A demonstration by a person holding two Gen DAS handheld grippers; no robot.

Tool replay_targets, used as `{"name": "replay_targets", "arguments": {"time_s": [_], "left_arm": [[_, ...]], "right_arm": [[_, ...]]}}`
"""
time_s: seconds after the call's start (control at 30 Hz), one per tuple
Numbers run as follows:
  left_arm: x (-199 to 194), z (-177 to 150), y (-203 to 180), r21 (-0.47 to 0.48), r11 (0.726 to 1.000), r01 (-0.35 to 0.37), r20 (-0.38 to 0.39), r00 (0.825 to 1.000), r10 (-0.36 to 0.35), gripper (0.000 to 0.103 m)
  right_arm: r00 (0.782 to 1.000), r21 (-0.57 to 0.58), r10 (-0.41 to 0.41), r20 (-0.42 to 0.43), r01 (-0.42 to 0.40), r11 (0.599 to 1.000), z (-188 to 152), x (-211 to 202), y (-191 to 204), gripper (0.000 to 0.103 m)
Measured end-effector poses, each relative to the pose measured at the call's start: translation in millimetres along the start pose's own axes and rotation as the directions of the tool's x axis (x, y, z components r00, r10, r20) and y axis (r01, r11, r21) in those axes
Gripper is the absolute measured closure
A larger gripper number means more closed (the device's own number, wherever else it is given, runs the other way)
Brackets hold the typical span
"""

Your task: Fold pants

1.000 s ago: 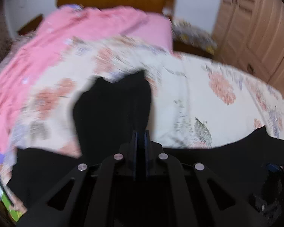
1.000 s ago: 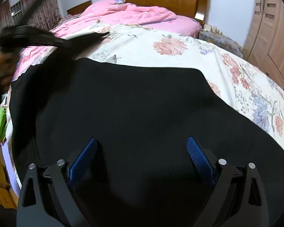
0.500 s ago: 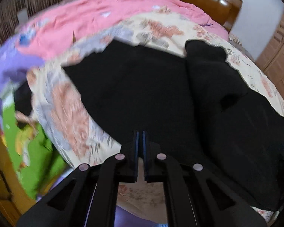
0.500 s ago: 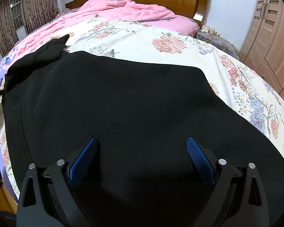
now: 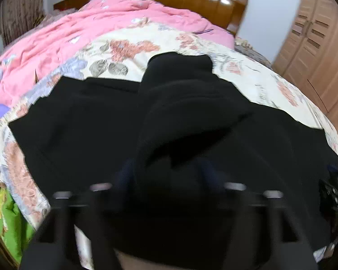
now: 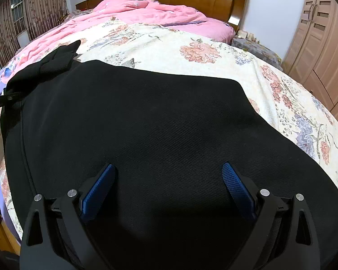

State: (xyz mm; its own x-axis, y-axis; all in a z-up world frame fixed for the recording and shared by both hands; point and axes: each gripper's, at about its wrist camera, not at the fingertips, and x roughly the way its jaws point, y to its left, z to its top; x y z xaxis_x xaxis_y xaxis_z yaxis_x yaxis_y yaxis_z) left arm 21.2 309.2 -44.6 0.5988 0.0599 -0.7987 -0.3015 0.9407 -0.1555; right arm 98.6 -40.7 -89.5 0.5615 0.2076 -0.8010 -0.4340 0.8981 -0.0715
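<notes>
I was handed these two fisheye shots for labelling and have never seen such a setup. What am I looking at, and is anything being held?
No robot here: a person holds a two-finger gripper in each hand, with a camera on each looking along the fingers. The left-hand view is blurred; the left gripper looks open over a bunched fold. The right gripper is open, blue pads spread above the black pants, holding nothing. The pants lie on a floral bedspread, with a pink quilt beyond.

The right gripper (image 6: 166,180) has black angular arms with triangular cutouts and silver screws. Its fingers (image 6: 235,186) carry blue textured pads. The left gripper (image 5: 166,173) is black too, blurred.
</notes>
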Motion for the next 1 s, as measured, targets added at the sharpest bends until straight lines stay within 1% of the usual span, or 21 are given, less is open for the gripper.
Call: {"name": "replay_targets", "arguments": {"time_s": [0.03,0.07,0.17,0.2,0.27,0.37,0.43,0.5,0.53,0.57,0.63,0.7,0.73,0.77,0.8,0.83,0.9,0.93,0.97,1.0], "left_arm": [[-1.3,1.7,3.2,-0.017,1.0,0.0,0.012,1.0,0.001,0.093],[-9.8,3.0,6.3,-0.041,0.998,0.042,0.039,0.998,-0.04,0.095],[-36.8,4.7,5.5,-0.042,0.997,0.06,0.1,0.993,-0.056,0.095],[-51.2,5.0,3.2,-0.032,0.997,0.063,0.122,0.991,-0.059,0.095],[-76.2,5.6,-2.1,0.002,0.999,0.049,0.141,0.989,-0.049,0.095],[-96.2,1.0,-3.6,0.032,0.999,0.021,0.134,0.991,-0.025,0.095],[-90.0,-7.5,5.1,0.024,1.0,0.003,0.095,0.995,-0.005,0.095],[-66.7,-21.1,19.0,-0.012,1.0,-0.014,0.029,0.999,0.014,0.095],[-55.4,-28.5,22.4,-0.016,1.0,-0.017,0.011,1.0,0.017,0.095],[-46.8,-36.4,24.0,-0.007,1.0,-0.017,0.018,1.0,0.017,0.095],[-36.6,-47.5,25.0,0.022,0.999,-0.039,0.045,0.998,0.038,0.091],[-36.2,-49.5,21.3,0.04,0.998,-0.056,0.068,0.996,0.054,0.089],[-37.4,-47.9,19.4,0.05,0.997,-0.064,0.061,0.996,0.061,0.085],[-41.6,-45.6,17.1,0.06,0.994,-0.088,0.049,0.995,0.086,0.076],[-46.2,-43.4,15.9,0.059,0.99,-0.129,0.042,0.991,0.127,0.037],[-54.0,-41.3,13.3,0.056,0.987,-0.15,0.062,0.987,0.146,0.016],[-81.7,-38.6,7.9,0.067,0.985,-0.159,0.153,0.977,0.147,0.015],[-90.1,-34.8,2.5,0.095,0.977,-0.19,0.179,0.969,0.171,0.012],[-92.7,-31.4,-1.5,0.118,0.971,-0.206,0.193,0.964,0.181,0.012],[-92.1,-25.6,-9.4,0.162,0.963,-0.214,0.203,0.962,0.18,0.012]], "right_arm": [[1.0,0.001,0.001,0.001,-0.001,1.0,-0.1,-0.1,0.1,0.011],[1.0,0.001,0.002,0.001,-0.002,1.0,0.0,0.0,0.2,0.011],[1.0,0.004,0.007,0.001,-0.007,1.0,-0.4,0.0,0.1,0.011],[1.0,0.004,0.008,0.0,-0.008,1.0,-0.5,-0.2,-0.1,0.011],[1.0,0.006,0.011,-0.001,-0.011,1.0,-0.6,-0.1,-0.5,0.011],[1.0,0.007,0.014,0.001,-0.014,1.0,-1.1,-0.7,-0.8,0.011],[1.0,0.005,0.014,0.001,-0.014,1.0,-1.1,-0.6,-0.2,0.011],[1.0,0.006,0.018,0.0,-0.018,1.0,-1.0,-0.5,-0.3,0.011],[1.0,0.006,0.018,0.0,-0.018,1.0,-1.1,-0.5,-0.5,0.011],[1.0,0.005,0.018,0.0,-0.018,1.0,-1.1,-0.6,-0.4,0.011],[1.0,0.006,0.019,-0.001,-0.019,1.0,-1.2,-0.6,-0.5,0.011],[1.0,0.004,0.019,-0.004,-0.019,1.0,-1.1,-0.9,0.1,0.011],[1.0,0.001,0.016,-0.006,-0.016,1.0,-0.9,-1.2,0.6,0.011],[1.0,-0.006,0.009,-0.004,-0.009,1.0,-0.7,-1.8,2.0,0.011],[1.0,-0.013,0.004,-0.003,-0.004,1.0,-0.8,-2.1,3.4,0.011],[1.0,-0.018,0.001,-0.002,-0.001,1.0,-0.8,-2.2,4.2,0.011],[1.0,-0.01,0.013,-0.006,-0.013,1.0,-0.8,-1.4,1.7,0.011],[1.0,-0.005,0.021,-0.008,-0.021,1.0,-0.6,-0.3,0.0,0.009],[1.0,0.001,0.029,-0.012,-0.029,1.0,0.2,0.8,-1.5,0.008],[0.999,0.003,0.032,-0.013,-0.032,0.999,0.6,1.4,-2.1,0.008]]}}
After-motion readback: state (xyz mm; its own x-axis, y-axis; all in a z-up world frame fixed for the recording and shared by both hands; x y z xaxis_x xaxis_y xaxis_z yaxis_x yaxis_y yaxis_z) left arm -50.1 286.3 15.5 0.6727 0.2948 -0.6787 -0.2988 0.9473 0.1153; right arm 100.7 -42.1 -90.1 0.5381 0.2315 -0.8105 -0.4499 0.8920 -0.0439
